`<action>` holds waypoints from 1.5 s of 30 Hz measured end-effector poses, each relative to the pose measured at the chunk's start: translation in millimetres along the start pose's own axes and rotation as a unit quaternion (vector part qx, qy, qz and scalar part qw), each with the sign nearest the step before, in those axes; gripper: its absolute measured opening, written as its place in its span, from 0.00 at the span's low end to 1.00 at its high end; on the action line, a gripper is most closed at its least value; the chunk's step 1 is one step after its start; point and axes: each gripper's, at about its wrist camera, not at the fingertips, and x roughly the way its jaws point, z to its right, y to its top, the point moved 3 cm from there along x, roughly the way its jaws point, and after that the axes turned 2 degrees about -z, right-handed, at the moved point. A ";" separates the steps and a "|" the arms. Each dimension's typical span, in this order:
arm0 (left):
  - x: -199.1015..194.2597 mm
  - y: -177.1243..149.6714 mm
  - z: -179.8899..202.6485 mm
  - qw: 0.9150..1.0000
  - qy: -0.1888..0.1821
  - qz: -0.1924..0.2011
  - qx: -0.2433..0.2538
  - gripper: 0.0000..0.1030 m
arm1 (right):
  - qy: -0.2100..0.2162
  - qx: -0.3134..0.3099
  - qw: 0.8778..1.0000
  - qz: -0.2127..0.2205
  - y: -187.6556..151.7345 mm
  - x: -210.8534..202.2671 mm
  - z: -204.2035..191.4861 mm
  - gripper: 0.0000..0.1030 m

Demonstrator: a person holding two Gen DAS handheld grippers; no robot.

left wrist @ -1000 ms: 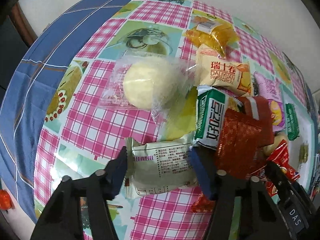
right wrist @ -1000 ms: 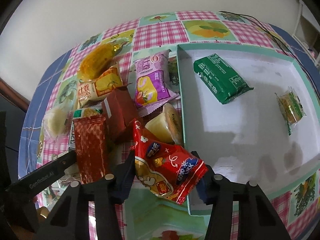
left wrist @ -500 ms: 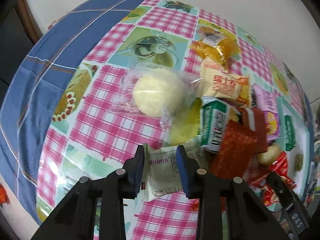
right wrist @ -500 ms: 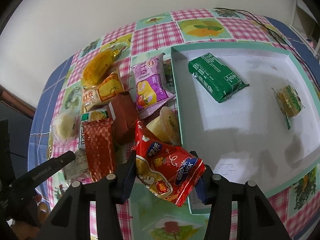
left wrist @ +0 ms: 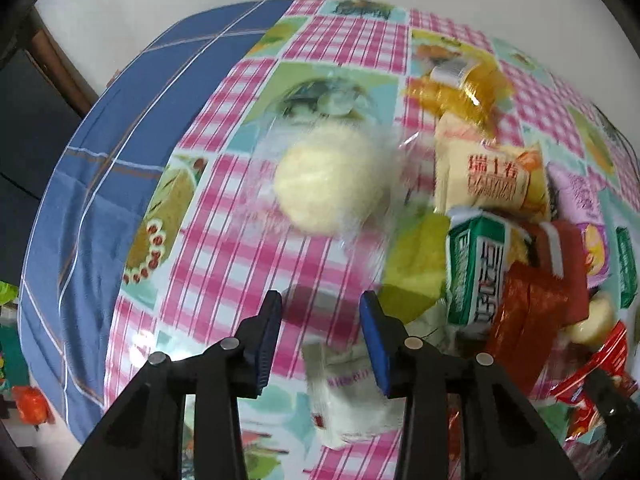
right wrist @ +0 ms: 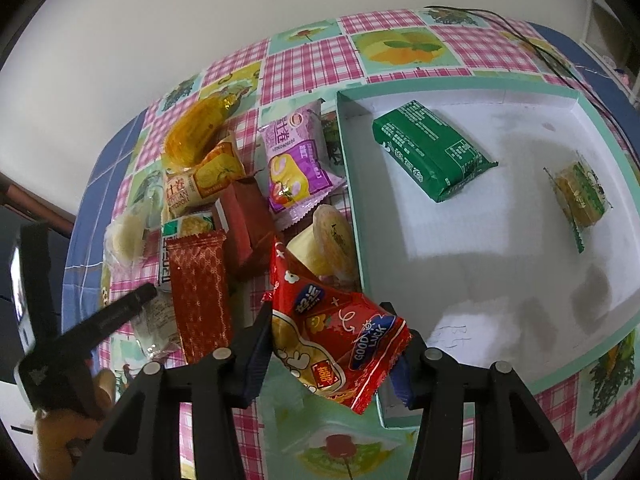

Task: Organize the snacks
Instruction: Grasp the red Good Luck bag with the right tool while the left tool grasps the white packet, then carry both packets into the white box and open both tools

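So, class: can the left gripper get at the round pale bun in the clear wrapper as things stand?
Probably yes. The bun lies alone on open tablecloth, straight ahead of the left gripper, nothing stacked on it. The opening fingers must first clear the white packet beneath them.

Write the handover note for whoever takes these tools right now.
Left tool: jaws opening, white packet between them, not pressed.
Right tool: shut on the red snack bag, at the tray's near corner.
Done: green packet and small yellow-green packet lie in the tray.
Left: red snack bag, white packet and the pile beside the tray.
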 end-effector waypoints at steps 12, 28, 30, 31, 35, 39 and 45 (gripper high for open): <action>-26.5 -38.6 -11.9 0.998 -0.049 -0.041 -0.002 0.51 | -0.005 -0.025 0.999 0.020 -0.4 -20.0 -5.7 0.51; -21.6 -60.6 26.3 0.994 -0.056 -0.068 0.060 0.53 | 0.006 -0.051 0.999 0.001 -6.3 -15.6 -11.5 0.51; -22.9 -57.0 12.4 0.996 -0.055 -0.065 0.031 0.53 | 0.005 -0.060 0.998 0.004 -6.2 -16.5 -16.2 0.51; -22.8 -57.8 9.2 0.996 -0.056 -0.066 0.022 0.53 | 0.004 -0.063 0.998 0.004 -6.2 -16.3 -18.2 0.52; -22.8 -58.8 3.8 0.996 -0.053 -0.068 0.007 0.53 | -0.002 -0.071 0.997 -0.004 -7.3 -9.0 -23.3 0.60; -21.7 -60.9 6.5 0.997 -0.043 -0.067 0.017 0.53 | -0.001 -0.063 0.998 -0.011 -7.3 3.8 -24.2 0.61; -18.9 -51.6 10.9 0.997 -0.037 -0.064 0.022 0.53 | -0.001 -0.050 0.999 -0.016 -7.4 23.8 -26.6 0.61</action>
